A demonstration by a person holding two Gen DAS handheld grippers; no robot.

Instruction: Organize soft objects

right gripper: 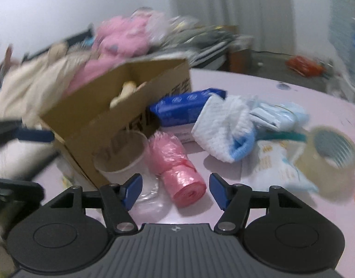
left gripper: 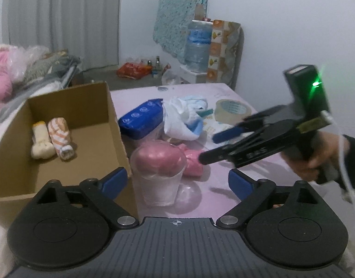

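An open cardboard box holds two rolled cloths, one cream and one orange-striped. Right of the box lie a blue tissue pack, a white-and-blue sock and a pink roll of plastic bags. My left gripper is open, with a clear cup standing just ahead between its fingers, untouched. My right gripper is open too, low over the pink roll; its pads do not touch the roll.
A roll of clear tape and a printed packet lie on the pink table. Piled pink and cream bedding sits behind the box. A water bottle stands by the far wall.
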